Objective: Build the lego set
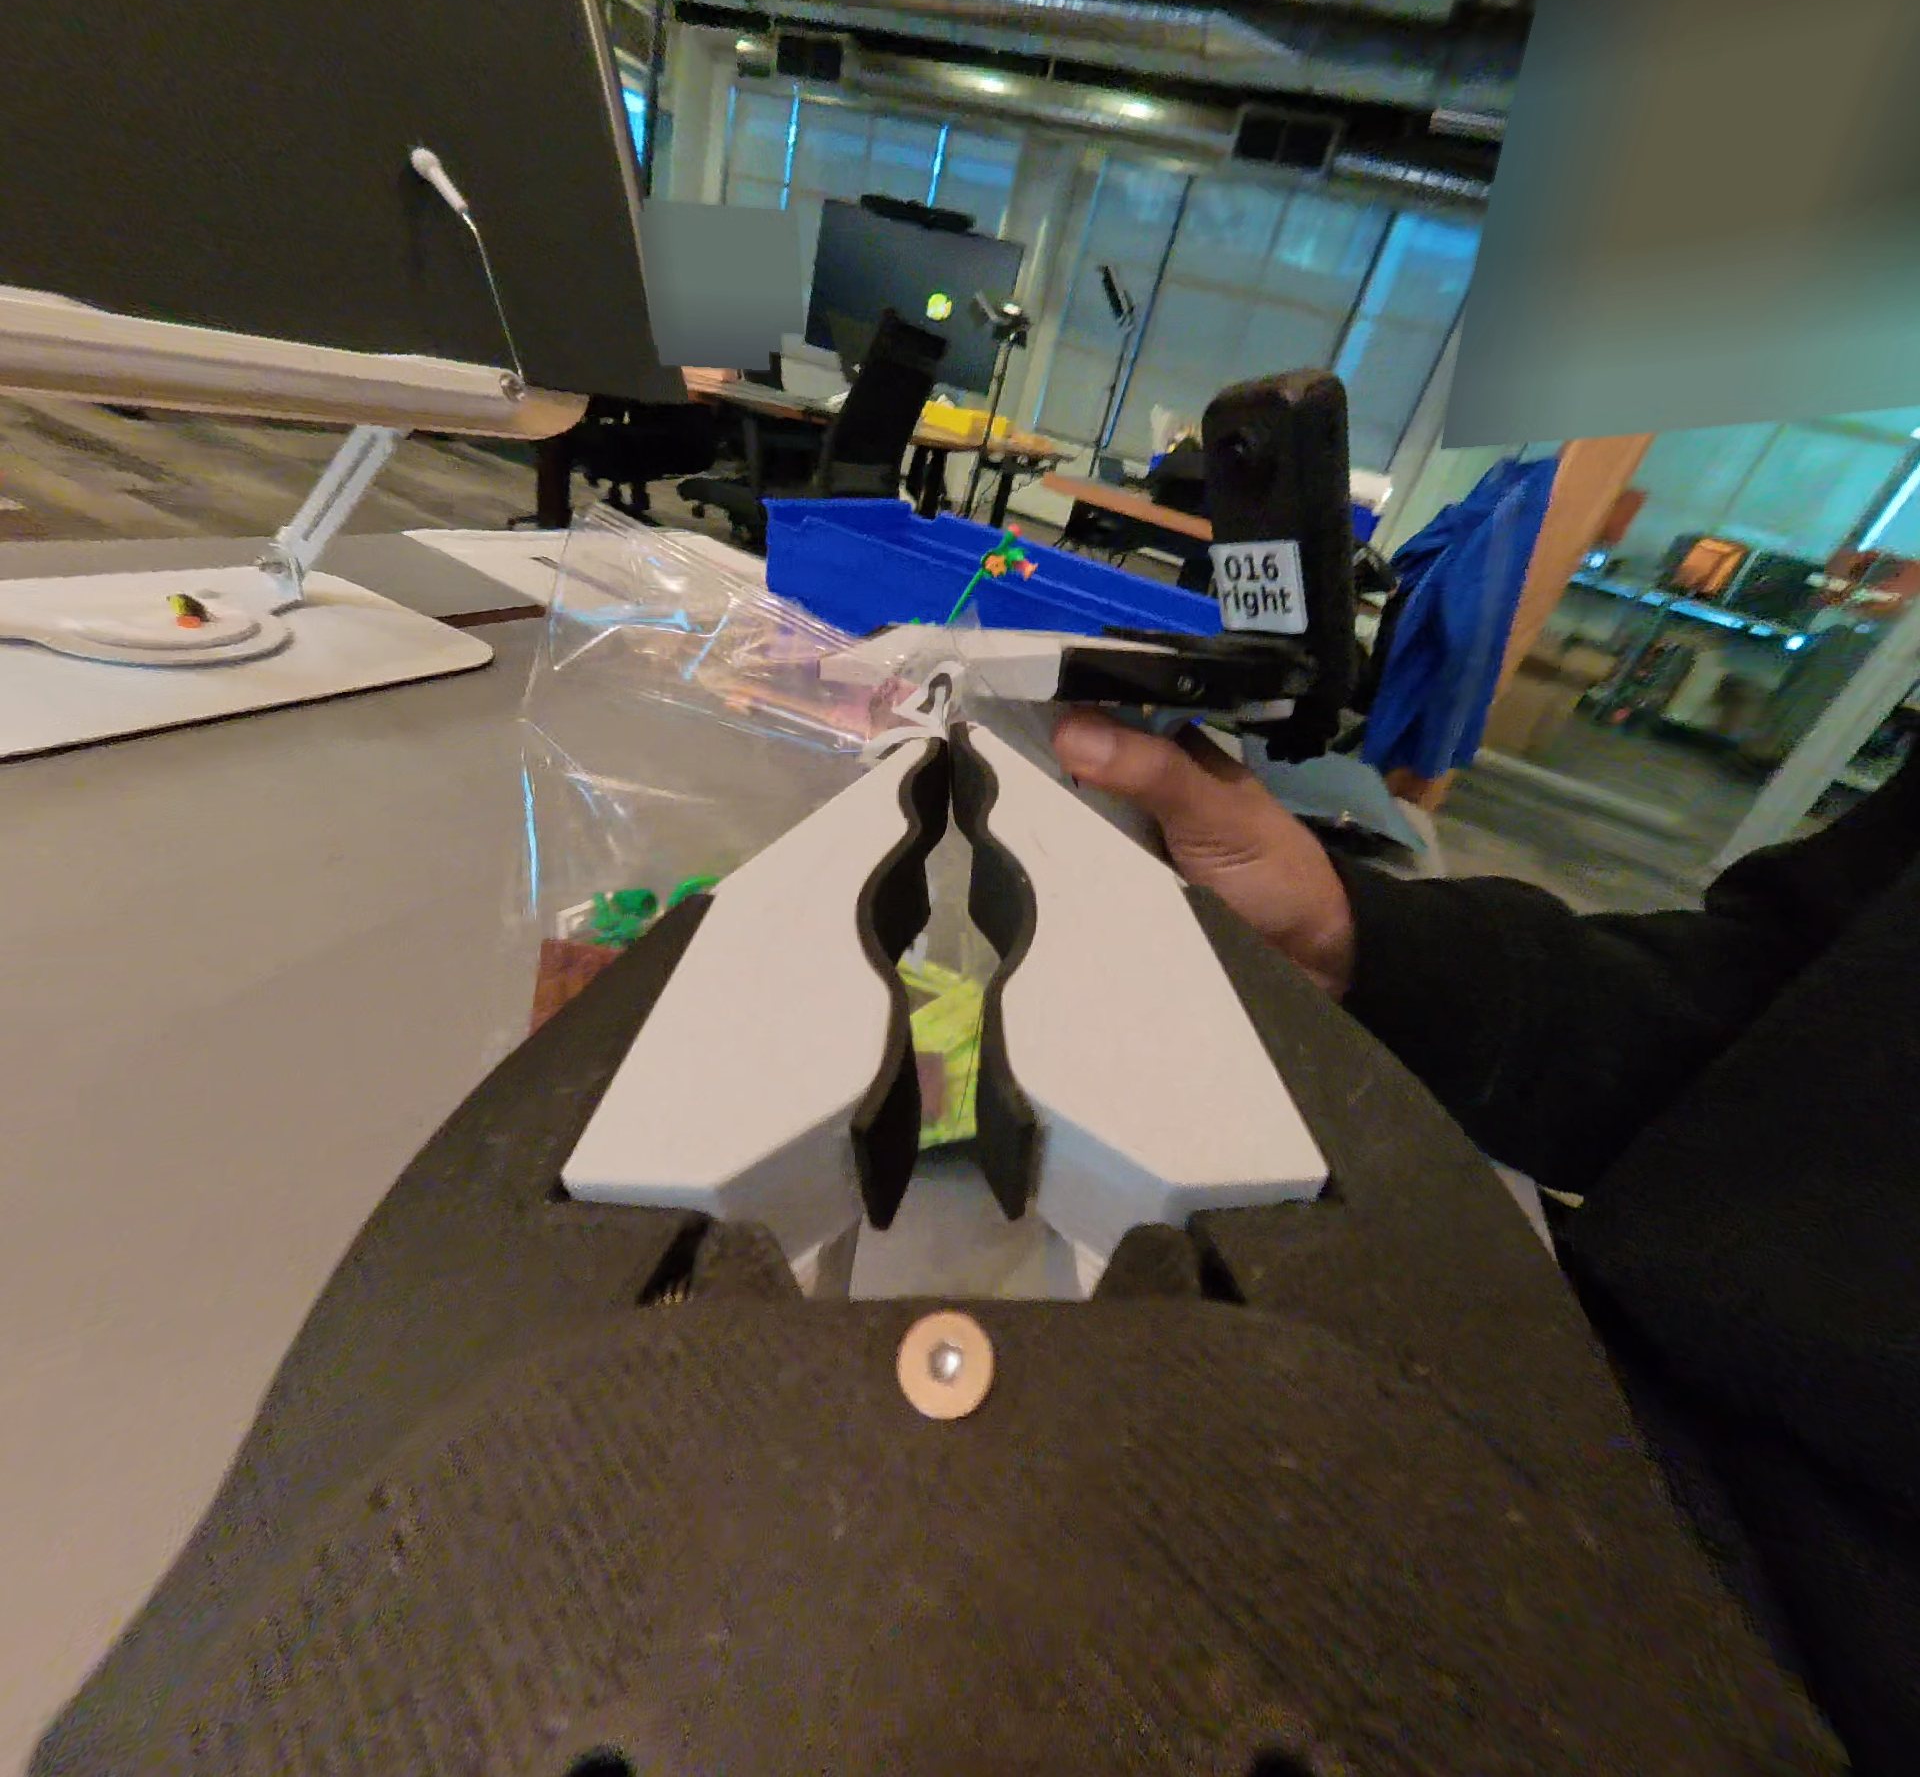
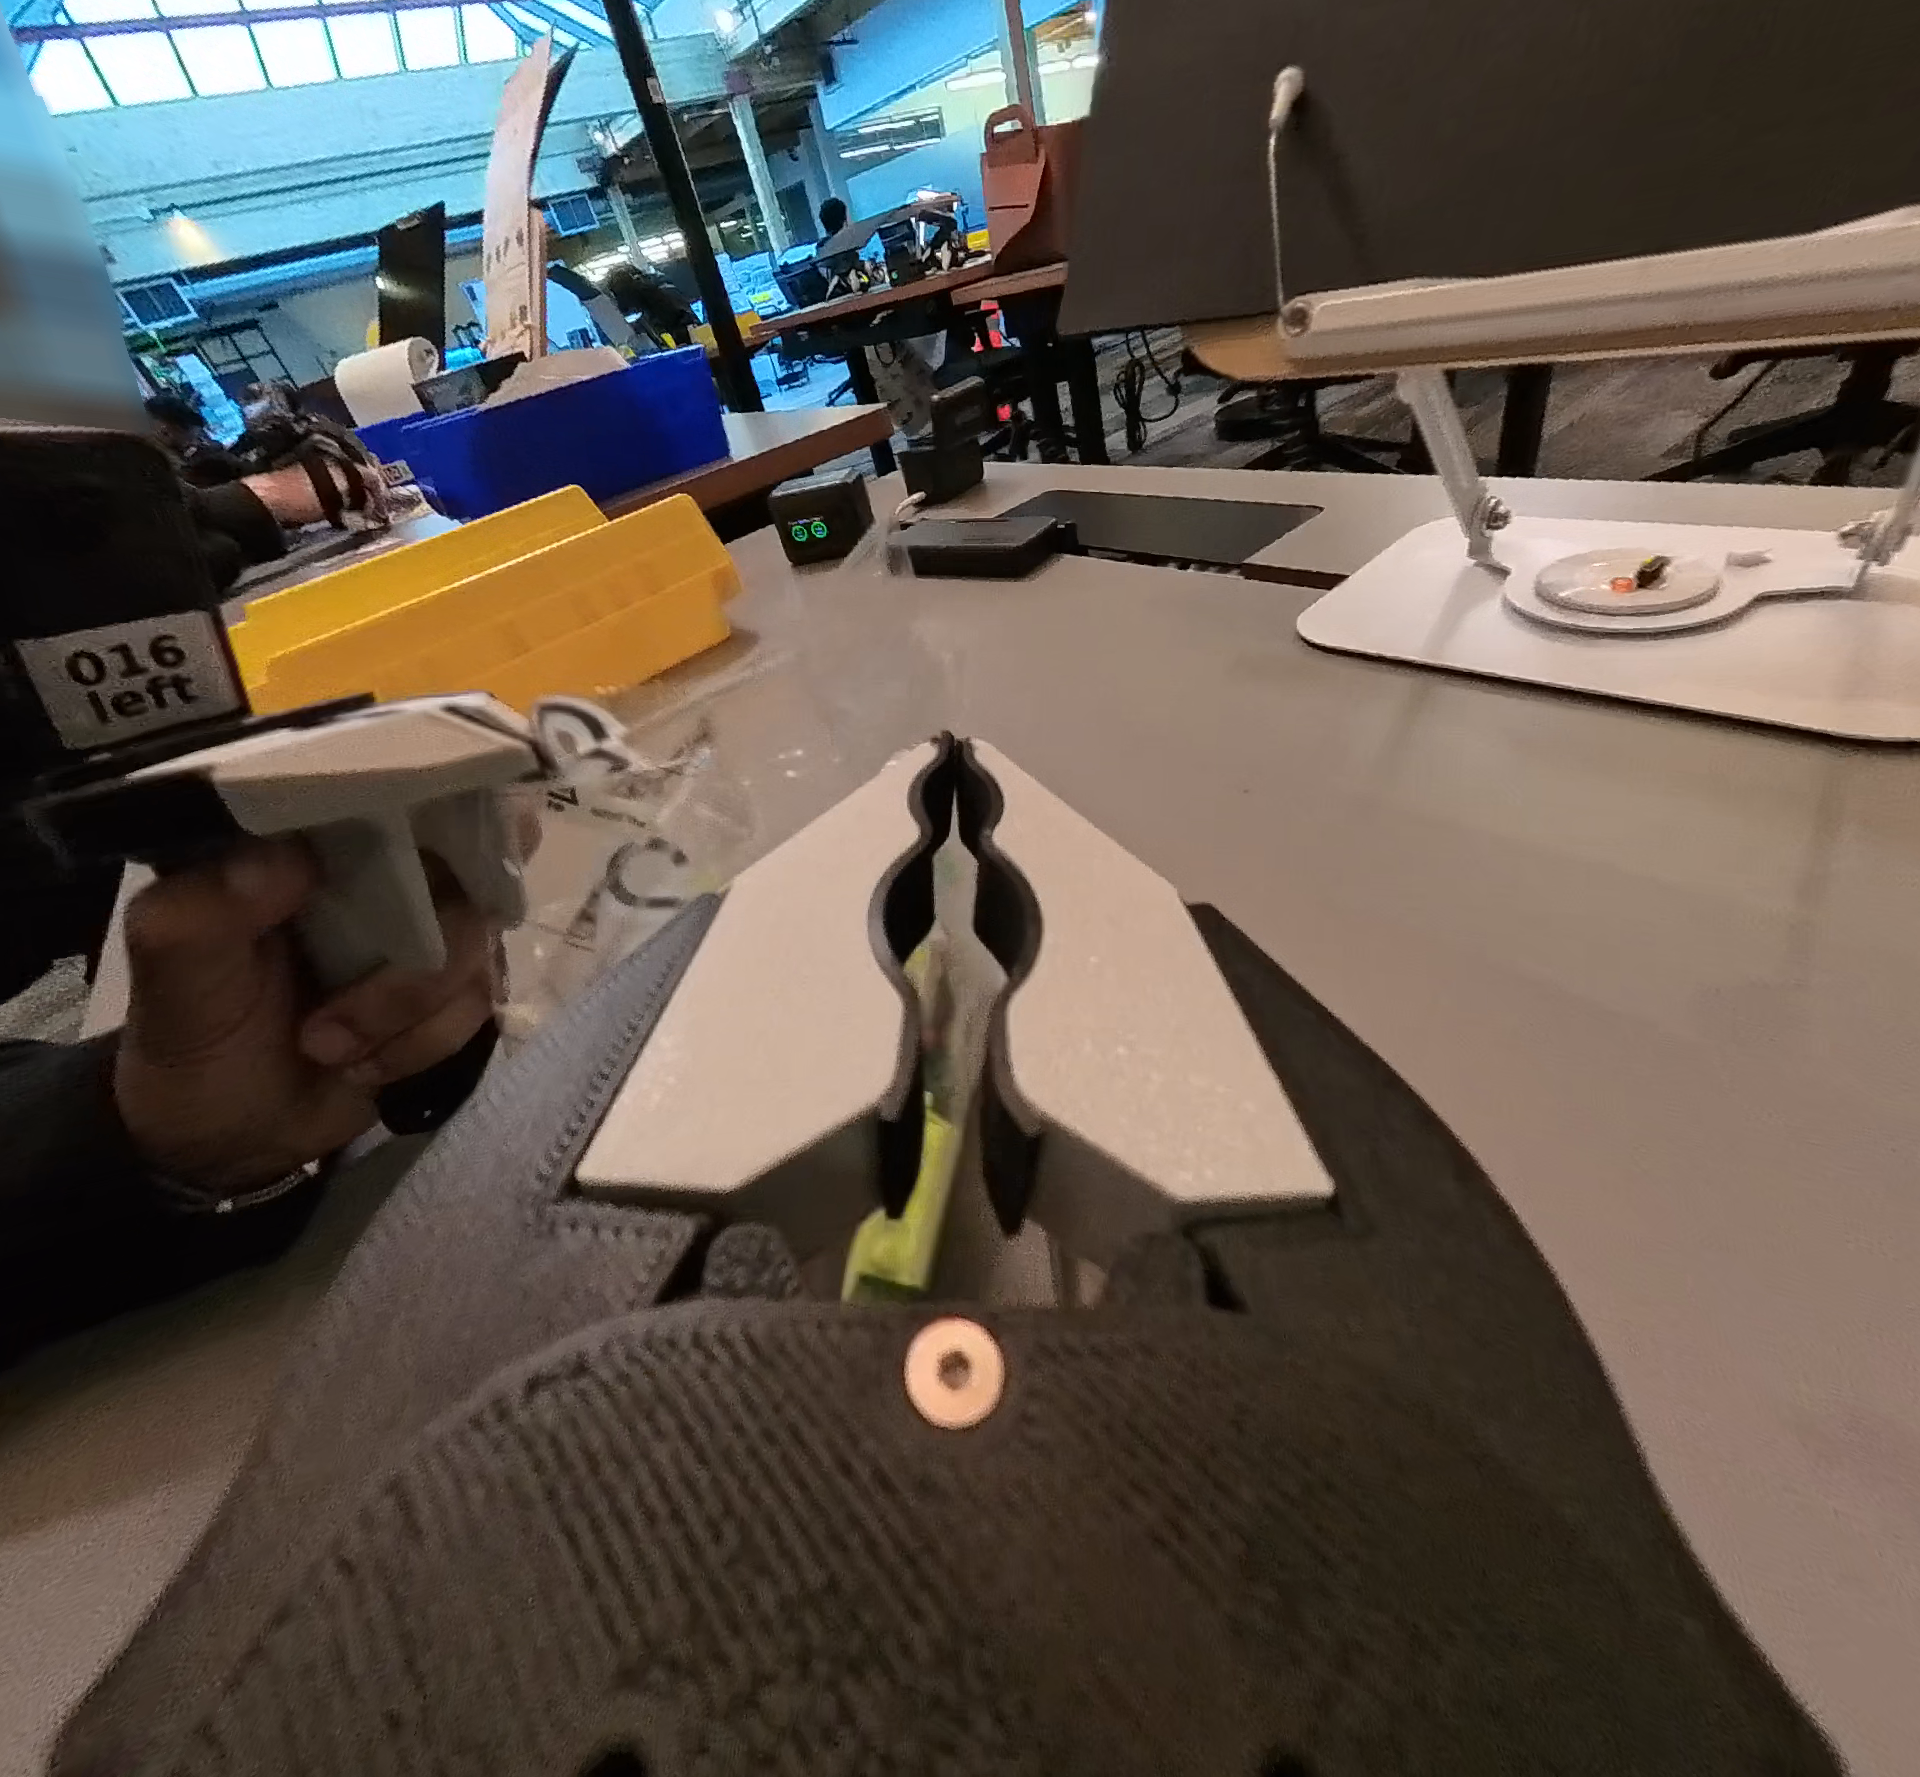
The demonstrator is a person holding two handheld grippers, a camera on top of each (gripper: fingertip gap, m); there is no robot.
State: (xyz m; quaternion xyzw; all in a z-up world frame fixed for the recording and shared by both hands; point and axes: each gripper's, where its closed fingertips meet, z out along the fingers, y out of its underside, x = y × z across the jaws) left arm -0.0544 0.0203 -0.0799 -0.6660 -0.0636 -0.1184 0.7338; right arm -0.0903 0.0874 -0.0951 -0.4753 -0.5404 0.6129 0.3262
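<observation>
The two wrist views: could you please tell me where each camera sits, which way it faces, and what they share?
Left wrist view: on the left gripper, looking along its shut fingers at the clear bag and blue bin; the right gripper and its hand show.
Right wrist view: on the right gripper, facing across the grey table toward the yellow bins; the left gripper and its hand show.
Shared: both grippers pinching the bag, and the white stand base.
</observation>
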